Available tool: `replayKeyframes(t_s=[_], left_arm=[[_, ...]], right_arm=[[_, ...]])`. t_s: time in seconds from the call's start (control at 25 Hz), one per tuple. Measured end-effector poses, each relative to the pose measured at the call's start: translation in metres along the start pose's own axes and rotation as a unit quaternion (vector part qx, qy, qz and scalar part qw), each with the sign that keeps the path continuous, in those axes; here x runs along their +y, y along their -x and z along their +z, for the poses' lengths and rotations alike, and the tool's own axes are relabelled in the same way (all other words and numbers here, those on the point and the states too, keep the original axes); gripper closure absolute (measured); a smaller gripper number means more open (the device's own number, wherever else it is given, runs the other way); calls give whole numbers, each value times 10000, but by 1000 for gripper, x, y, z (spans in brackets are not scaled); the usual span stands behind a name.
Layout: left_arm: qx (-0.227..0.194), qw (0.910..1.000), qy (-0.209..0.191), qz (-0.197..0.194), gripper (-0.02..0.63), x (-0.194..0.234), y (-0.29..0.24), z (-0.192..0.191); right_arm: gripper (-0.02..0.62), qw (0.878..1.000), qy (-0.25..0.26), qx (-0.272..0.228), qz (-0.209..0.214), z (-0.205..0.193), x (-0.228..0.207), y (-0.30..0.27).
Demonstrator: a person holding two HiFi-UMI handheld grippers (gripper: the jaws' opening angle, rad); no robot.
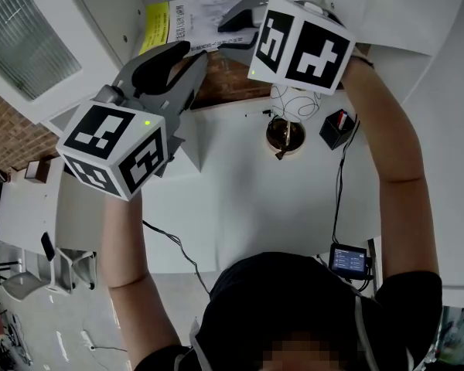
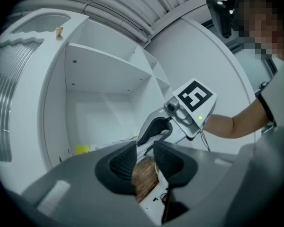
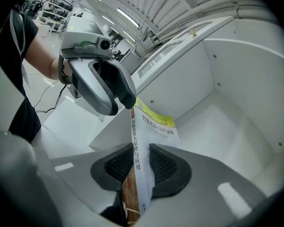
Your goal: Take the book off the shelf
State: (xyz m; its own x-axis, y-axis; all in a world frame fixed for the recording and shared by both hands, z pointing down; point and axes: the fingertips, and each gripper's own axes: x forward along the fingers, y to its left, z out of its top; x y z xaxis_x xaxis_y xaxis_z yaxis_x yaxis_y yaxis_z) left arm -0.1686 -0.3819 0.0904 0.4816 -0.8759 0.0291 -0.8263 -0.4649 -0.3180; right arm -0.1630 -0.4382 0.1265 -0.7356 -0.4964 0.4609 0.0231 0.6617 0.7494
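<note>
Book point(image 1: 189, 18), head view: held up between both grippers at the shelf mouth. The left gripper point(image 1: 192, 56) and right gripper point(image 1: 230, 35) meet on it.

Left gripper view: left jaws clamped on the book's brick-print edge point(image 2: 143, 181). White shelf point(image 2: 109, 74) compartment sits behind.

Right gripper view: right jaws pinch the spine point(image 3: 137, 160), w/ the left gripper point(image 3: 125, 96) on the upper corner.

Grab looks done. Still to do, prob: draw it fully clear. Can't tell if the far end's still inside.

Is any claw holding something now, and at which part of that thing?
Both hold the book: the right claw clamps its spine near one end, and the left claw grips the spine's other end.
</note>
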Motion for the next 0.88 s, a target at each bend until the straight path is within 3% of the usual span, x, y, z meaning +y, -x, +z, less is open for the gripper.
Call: replayKeyframes(t_s=[0.28, 0.64, 0.76, 0.88], left_arm=[[-67, 9999, -66, -97, 491, -16, 5, 5], [18, 9991, -412, 129, 483, -21, 13, 3], [50, 9968, -765, 225, 417, -19, 18, 10], [223, 9926, -1163, 264, 391, -17, 20, 11]], right_arm=[[497, 9998, 82, -5, -161, 1, 5, 17], [502, 9994, 216, 73, -275, 2, 15, 32], [502, 9994, 216, 90, -252, 2, 18, 36], [500, 9995, 169, 103, -244, 2, 20, 38]])
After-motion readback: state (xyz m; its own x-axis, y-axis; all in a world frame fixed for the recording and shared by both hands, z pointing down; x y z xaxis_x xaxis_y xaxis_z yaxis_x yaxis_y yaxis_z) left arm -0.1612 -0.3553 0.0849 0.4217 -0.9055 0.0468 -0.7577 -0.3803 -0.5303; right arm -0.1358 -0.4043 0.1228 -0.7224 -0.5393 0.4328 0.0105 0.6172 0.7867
